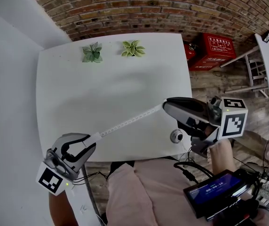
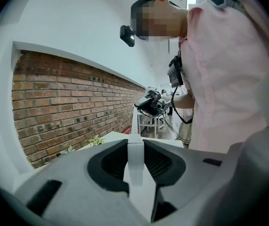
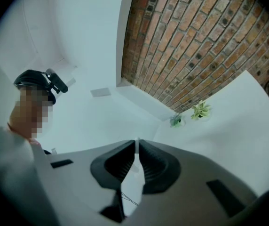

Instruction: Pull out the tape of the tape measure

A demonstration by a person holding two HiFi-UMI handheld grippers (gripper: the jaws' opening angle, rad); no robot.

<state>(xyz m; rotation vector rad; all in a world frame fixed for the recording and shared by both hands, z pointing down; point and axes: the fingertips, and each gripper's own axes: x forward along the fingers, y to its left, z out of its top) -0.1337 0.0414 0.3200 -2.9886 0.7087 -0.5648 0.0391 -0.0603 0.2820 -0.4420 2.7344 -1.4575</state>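
A white tape [image 1: 127, 122] stretches taut over the white table [image 1: 78, 98] between my two grippers. My left gripper [image 1: 95, 139] at the table's front left corner is shut on one end of it; in the left gripper view the tape [image 2: 135, 157] lies flat between the pads. My right gripper [image 1: 164, 107] near the table's right edge is shut on the other end, where the tape [image 3: 136, 160] shows edge-on between the jaws. A small round tape measure case [image 1: 176, 136] sits below the right gripper by the table's front edge. Across the tape I see the right gripper [image 2: 149, 102].
Two small potted plants [image 1: 92, 53] [image 1: 133, 48] stand at the table's far edge. Red crates [image 1: 217, 48] sit on the floor at the right before the brick wall, with a white chair [image 1: 257, 67] beyond them. A phone-like device [image 1: 214, 192] hangs at the person's front.
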